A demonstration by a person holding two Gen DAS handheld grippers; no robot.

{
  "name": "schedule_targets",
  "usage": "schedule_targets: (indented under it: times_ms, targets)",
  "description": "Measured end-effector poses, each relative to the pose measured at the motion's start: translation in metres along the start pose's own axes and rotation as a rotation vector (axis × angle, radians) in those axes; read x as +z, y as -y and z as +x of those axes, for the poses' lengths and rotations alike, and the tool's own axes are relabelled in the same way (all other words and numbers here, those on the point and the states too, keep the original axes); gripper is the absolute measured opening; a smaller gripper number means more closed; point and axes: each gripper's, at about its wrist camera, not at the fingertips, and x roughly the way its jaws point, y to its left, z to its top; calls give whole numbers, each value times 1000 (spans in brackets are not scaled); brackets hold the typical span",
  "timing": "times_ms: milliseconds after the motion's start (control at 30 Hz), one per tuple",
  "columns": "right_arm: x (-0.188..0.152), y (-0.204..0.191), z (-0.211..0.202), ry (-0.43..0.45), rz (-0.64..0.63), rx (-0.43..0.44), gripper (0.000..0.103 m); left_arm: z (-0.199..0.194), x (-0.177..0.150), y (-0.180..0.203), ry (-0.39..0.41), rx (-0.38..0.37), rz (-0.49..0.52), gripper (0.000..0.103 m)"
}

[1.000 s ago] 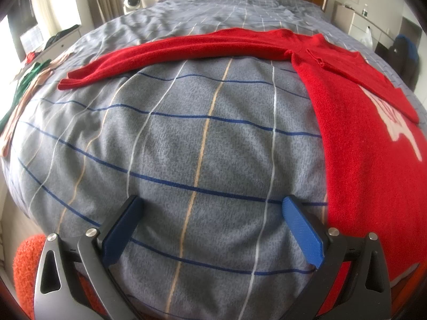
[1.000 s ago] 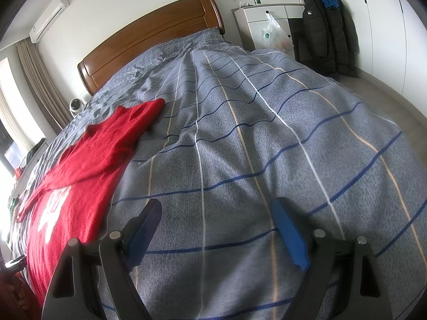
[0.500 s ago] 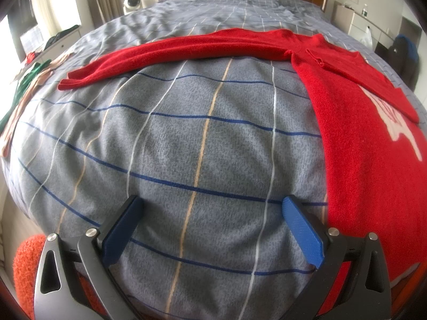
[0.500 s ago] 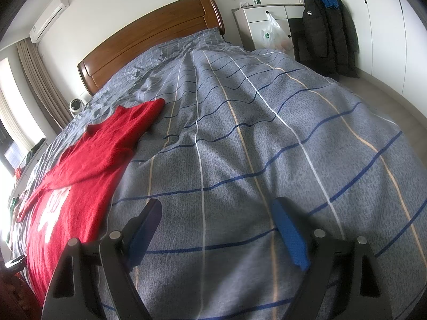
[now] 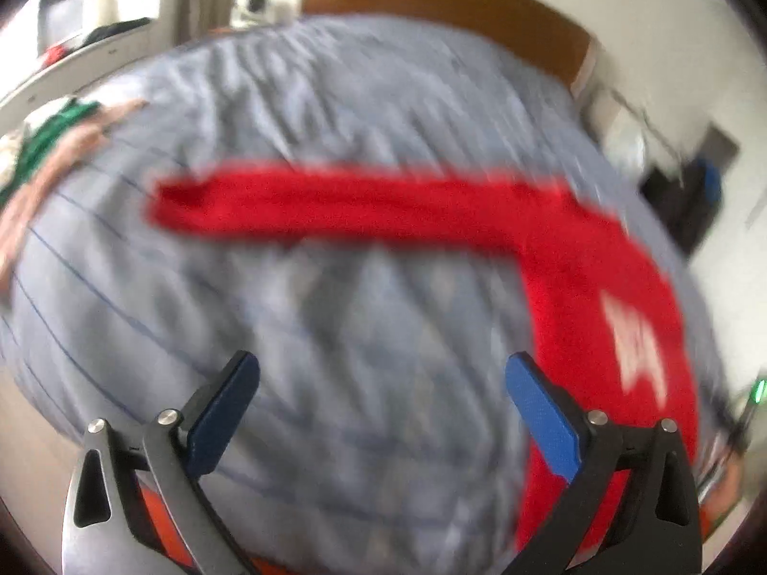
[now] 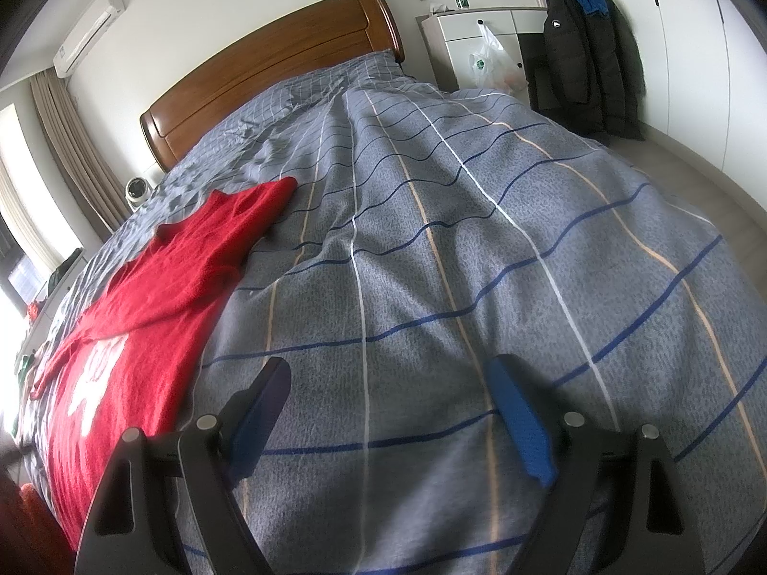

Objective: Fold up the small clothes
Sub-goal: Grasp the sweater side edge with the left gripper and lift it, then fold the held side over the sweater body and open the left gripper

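While both jaws stand released and empty, the sweater (image 5: 599, 278) lies flat on the bed (image 6: 479, 239), one sleeve (image 5: 335, 206) running leftward, far of the left gripper (image 5: 378, 407); the right gripper (image 6: 388, 412) has it to its left, so the left hand is likely nearer.

The sweater (image 6: 158, 287) is red with a white motif, perhaps lettering. The duvet (image 6: 431, 249) is grey with blue, white and tan lines. The headboard (image 6: 268, 72) is brown.
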Motion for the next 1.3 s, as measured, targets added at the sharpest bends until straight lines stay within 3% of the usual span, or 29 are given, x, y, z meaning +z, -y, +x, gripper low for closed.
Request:
schedule_targets:
  times_ms: [67,200,300,367,467,533,567,633,700,800,900,1033,1167,1200,1233,1267,1300]
  targets:
    - [0,0,0,1,-2,2,85,4,38,-45,6,68,-86,103]
    - [0,0,0,1,-1,4,85,36,72,-122,-63,152,-266,102]
    - [0,-1,0,0,-5,0,85,68,86,-150,-135,143,-343,100]
    - [0,-1,0,0,-6,-3,85,83,92,-147,-144,159,-336,93]
    - [0,-2,1,-3,-12,-8,85,107,99,-132,-165,188,-289,68]
    - [1,-3,2,-4,-13,-9,85,115,102,-130,-156,238,-298,6]
    - [0,-3,2,-4,-13,-9,85,113,103,-131,-125,242,-321,4]
    - [1,-3,2,-3,-13,-9,85,94,107,-113,-36,265,-305,3]
    - [1,-3,2,-2,-13,-8,85,72,121,-75,34,246,-199,3]
    - [0,-3,2,-2,-14,-9,86,36,146,11,115,144,-6,3]
    - [1,-4,4,-4,-23,-13,89,-5,169,121,195,-24,184,4]
    - [1,-5,4,-5,-31,-13,90,-23,169,243,209,-236,337,4]
    - [0,-3,3,0,-21,3,90,0,129,337,152,-375,459,9]
    - [1,-3,3,2,-19,5,90,11,116,353,118,-391,495,30]
    - [0,-3,3,3,-19,6,90,22,105,365,78,-398,521,68]
    - [0,-3,3,3,-18,7,90,35,87,374,30,-391,546,83]
    - [1,-2,3,3,-17,10,90,41,73,375,23,-387,553,85]
